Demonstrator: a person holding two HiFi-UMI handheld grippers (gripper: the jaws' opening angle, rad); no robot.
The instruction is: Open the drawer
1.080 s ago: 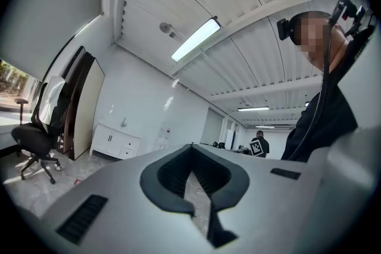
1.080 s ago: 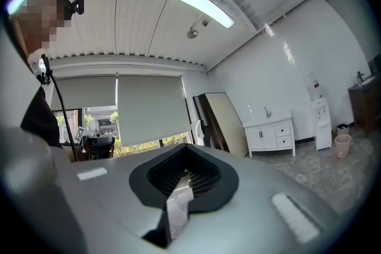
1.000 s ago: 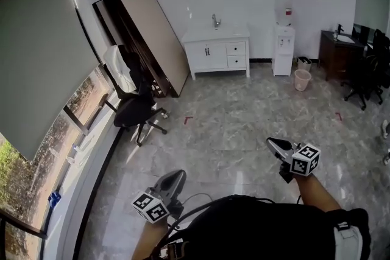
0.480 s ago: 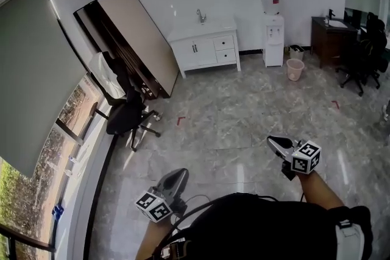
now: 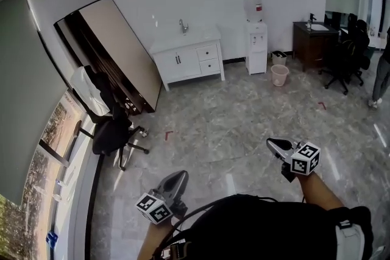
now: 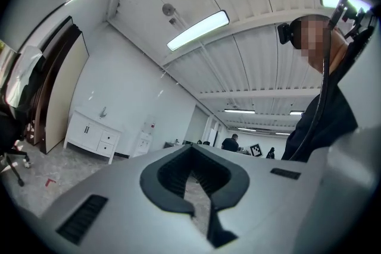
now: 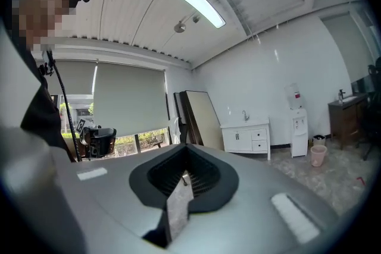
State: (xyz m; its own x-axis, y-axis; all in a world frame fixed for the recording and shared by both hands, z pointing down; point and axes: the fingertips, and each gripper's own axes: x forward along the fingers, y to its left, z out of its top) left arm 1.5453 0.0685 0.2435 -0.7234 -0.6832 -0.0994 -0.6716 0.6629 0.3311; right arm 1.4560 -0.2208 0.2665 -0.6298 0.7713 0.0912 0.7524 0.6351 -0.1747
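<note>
Approach across open floor, drawer not yet in reach

Both the left tongs [image 5: 178, 175] and the right tongs [image 5: 272, 143] have their jaws pressed together with nothing between them; each gripper view shows only floor through the thin slit. The drawer [image 5: 208, 53] sits in the right half of the white sink cabinet [image 5: 177, 59] against the far wall, well apart from both tongs. A second drawer [image 5: 209, 66] lies just below it, and which of the two is meant cannot be told.

The step in hand looks like the walk-up. A straight line over the bare floor [image 5: 231, 112] seems best, passing right of the office chair [image 5: 113, 134] and the leaning board [image 5: 119, 45], and left of the waste bin [image 5: 280, 75] and water dispenser [image 5: 254, 33]. One pair of tongs would need to spread before arrival, then come in level and square to the drawer front. Its handle is too small to make out from here, so the spread is best judged up close. Pinch it fully before pulling, and draw straight back; a slanted pull may jam the drawer or slip the pads off
</note>
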